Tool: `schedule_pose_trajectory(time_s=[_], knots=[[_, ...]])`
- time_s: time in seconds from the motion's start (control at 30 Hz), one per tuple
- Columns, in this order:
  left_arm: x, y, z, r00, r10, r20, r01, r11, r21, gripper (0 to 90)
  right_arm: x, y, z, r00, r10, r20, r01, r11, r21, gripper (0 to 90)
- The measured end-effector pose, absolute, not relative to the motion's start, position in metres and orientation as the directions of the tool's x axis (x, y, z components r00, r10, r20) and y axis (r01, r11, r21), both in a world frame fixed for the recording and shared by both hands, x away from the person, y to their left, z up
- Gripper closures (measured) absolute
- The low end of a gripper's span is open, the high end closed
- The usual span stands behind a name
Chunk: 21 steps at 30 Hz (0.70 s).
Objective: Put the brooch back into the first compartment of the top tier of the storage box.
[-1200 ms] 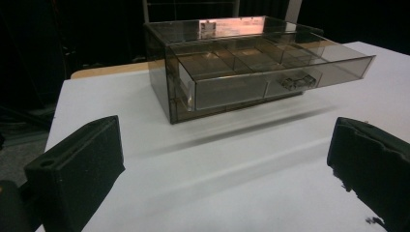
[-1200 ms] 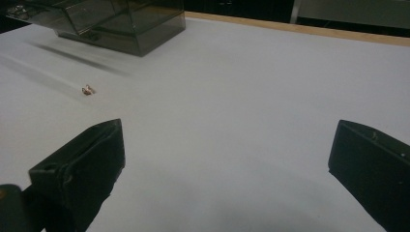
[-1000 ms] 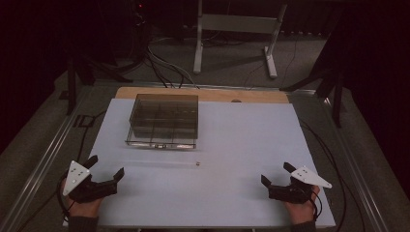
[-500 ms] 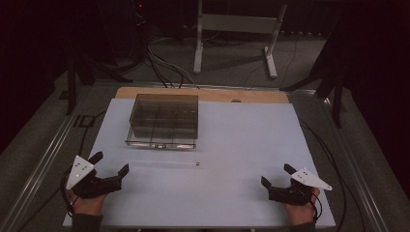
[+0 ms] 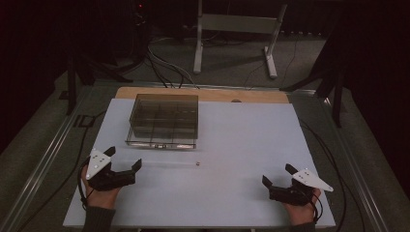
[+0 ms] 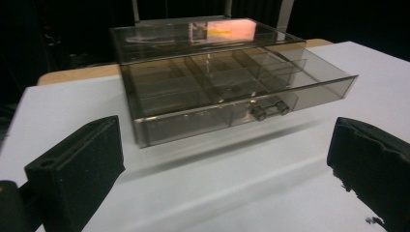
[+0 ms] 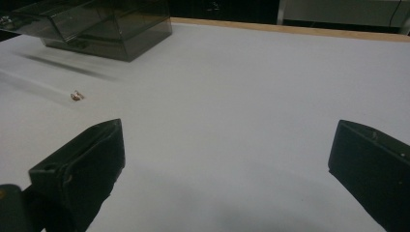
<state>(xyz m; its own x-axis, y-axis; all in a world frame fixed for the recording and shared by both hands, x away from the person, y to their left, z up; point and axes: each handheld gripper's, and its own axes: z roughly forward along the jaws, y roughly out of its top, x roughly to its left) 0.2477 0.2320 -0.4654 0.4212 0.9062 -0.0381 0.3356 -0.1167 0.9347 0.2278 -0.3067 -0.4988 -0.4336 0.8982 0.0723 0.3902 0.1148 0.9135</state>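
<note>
A smoky transparent box (image 5: 163, 120) with a pulled-out drawer stands at the back left of the white table (image 5: 241, 140). In the left gripper view the drawer (image 6: 232, 92) shows several empty compartments and a small knob (image 6: 270, 109). A tiny object (image 5: 197, 164) lies on the table in front of the box, also seen far left in the right gripper view as a small speck (image 7: 76, 95). My left gripper (image 5: 123, 158) is open near the front left, facing the drawer. My right gripper (image 5: 276, 175) is open at the front right, with nothing between its jaws.
A wooden board edge (image 5: 203, 94) runs along the table's far side. Cables (image 5: 333, 159) trail over the floor on both sides. A white metal stand (image 5: 232, 29) sits on the floor beyond the table.
My left gripper has moved forward and a little right, toward the drawer. The right gripper has stayed almost in place.
</note>
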Motion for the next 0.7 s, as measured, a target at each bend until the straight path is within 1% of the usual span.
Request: schedule_pose_trajectory(time_s=[0.3, 0.7], knots=[[0.258, 0.205, -0.472, 0.449, 0.893, -0.029, 0.351, -0.146, 0.925, 0.3, 0.227, -0.308, -0.498, -0.427, 0.901, 0.081, 0.391, 0.104, 0.914, 0.0], [0.267, 0.179, -0.481, 0.479, 0.877, -0.044, 0.381, -0.163, 0.910, 0.3, 0.228, -0.307, -0.499, -0.425, 0.902, 0.076, 0.390, 0.106, 0.915, 0.0]])
